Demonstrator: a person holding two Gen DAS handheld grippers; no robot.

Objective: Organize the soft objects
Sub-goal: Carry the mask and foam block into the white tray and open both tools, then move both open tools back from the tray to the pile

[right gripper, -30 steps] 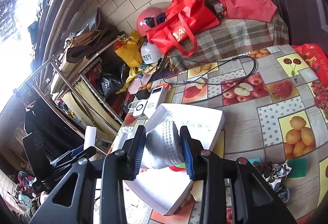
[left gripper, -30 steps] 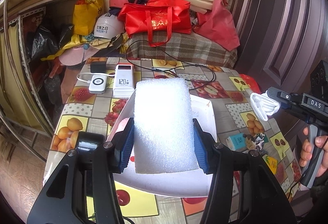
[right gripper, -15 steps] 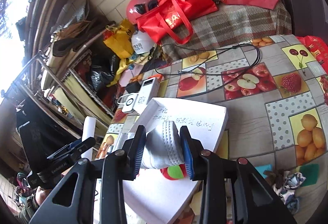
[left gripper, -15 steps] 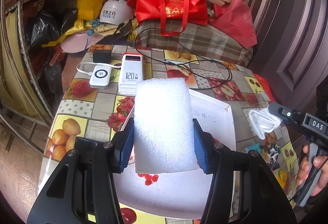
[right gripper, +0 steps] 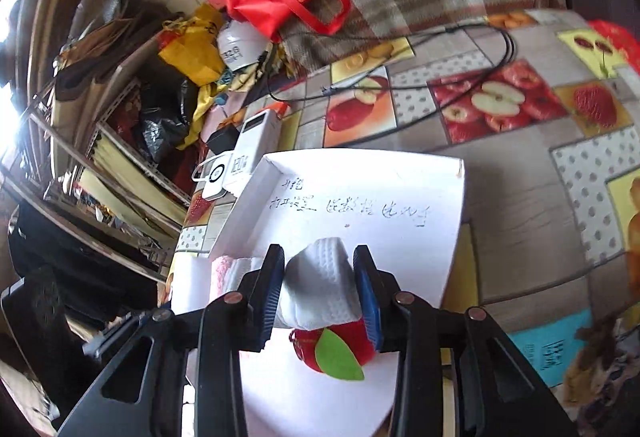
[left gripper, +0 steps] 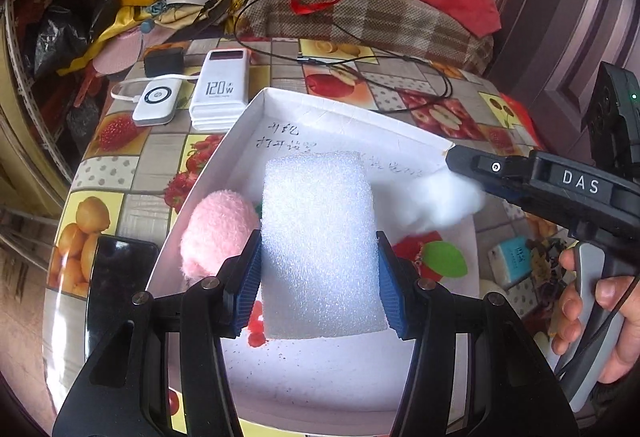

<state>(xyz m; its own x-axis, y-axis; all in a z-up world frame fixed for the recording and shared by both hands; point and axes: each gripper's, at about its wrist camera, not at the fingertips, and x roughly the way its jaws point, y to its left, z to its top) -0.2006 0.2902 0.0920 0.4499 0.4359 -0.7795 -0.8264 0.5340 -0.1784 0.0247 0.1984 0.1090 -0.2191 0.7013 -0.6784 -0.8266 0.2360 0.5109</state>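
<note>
Hovering lower now over white box (left gripper: 344,119) — foam block (left gripper: 320,237), folded cloth (right gripper: 320,283).

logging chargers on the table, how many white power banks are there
2. The larger power bank marked 120W lies on the tablecloth just beyond the white box's far left corner. The smaller power bank with a round ring lies immediately left of it. Others may be hidden.

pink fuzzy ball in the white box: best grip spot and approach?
Pinch the pink fuzzy ball across its rounded middle, coming from above. It sits against the white box left wall, with the foam block in the left gripper beside it, so set the fingers along the wall.
</note>
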